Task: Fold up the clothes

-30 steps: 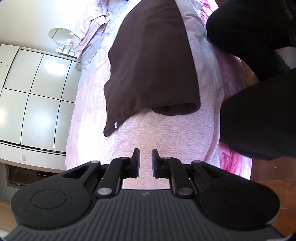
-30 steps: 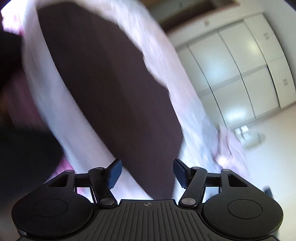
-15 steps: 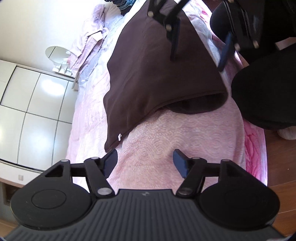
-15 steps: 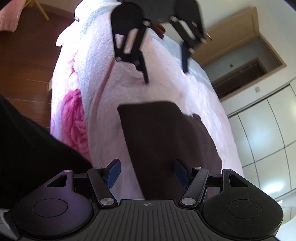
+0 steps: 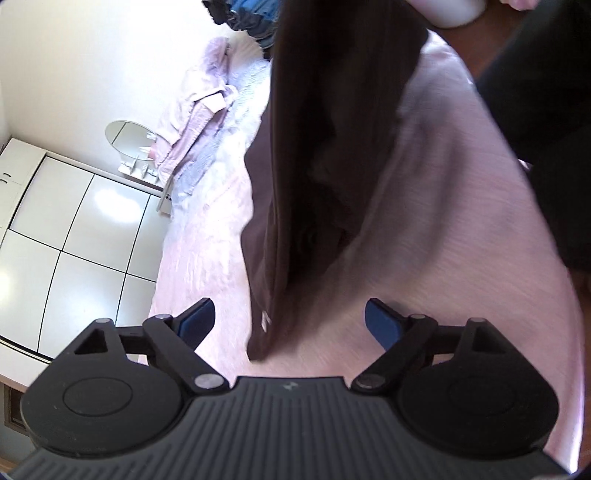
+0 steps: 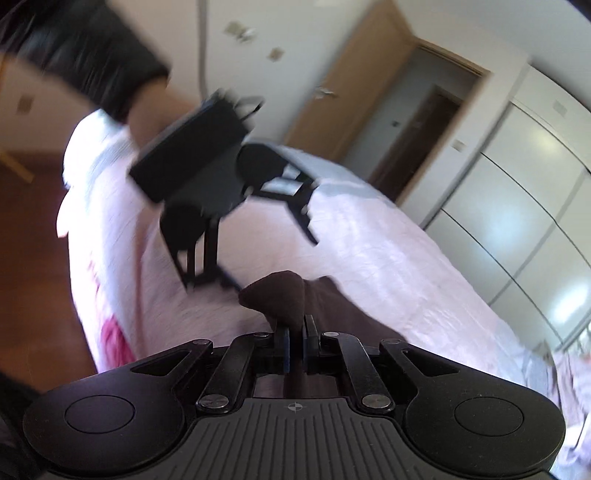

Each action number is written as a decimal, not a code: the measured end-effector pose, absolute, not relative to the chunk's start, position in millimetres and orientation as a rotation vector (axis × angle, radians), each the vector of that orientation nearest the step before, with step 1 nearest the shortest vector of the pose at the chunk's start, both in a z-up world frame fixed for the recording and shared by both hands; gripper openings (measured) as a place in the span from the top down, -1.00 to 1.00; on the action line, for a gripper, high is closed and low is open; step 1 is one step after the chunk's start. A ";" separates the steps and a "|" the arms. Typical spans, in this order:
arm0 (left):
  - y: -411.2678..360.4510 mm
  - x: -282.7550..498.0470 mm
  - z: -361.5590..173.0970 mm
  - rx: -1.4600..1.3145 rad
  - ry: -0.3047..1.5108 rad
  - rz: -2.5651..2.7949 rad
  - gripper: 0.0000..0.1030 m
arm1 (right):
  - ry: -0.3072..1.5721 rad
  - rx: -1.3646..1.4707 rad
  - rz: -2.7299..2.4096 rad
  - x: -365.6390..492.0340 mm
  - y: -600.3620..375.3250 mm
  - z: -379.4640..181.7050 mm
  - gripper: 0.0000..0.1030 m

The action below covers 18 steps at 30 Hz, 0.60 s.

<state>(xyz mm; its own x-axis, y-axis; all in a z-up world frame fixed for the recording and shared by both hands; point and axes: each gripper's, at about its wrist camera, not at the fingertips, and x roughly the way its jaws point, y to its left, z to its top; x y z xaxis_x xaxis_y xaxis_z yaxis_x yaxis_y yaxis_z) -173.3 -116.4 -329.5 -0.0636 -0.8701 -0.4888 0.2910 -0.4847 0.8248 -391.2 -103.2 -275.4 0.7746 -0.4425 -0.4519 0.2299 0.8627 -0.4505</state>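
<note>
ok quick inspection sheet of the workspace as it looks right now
surface: pink bedspread on a bed
job's things: brown garment, one end lifted, the rest on the bed
clutter: pale pink clothes and dark and blue clothes at the far end
grippers: left tongs open, holding nothing; right tongs shut on a bunch of the garment
cables: nothing seen
surroundings: white wardrobe, round mirror, wooden door
</note>
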 end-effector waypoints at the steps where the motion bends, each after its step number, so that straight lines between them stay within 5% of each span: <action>1: -125.2 -174.5 -331.8 1.329 -0.687 -1.699 -0.68 | 0.570 -0.363 -0.382 -395.3 -108.4 -268.0 0.92; 4: -148.0 -176.9 -337.1 1.344 -0.711 -1.726 -0.64 | 0.579 -0.352 -0.385 -396.1 -110.9 -267.4 0.92; 5: -154.6 -177.4 -338.4 1.355 -0.719 -1.735 -0.42 | 0.582 -0.349 -0.385 -396.2 -111.6 -267.5 0.92; 8: -169.8 -176.5 -342.1 1.422 -0.727 -1.741 0.87 | 0.589 -0.329 -0.372 -395.7 -109.5 -267.8 0.92; 18: -166.7 -171.7 -308.6 1.450 -0.748 -1.719 0.90 | 0.549 -0.257 -0.293 -384.6 -92.9 -280.8 0.92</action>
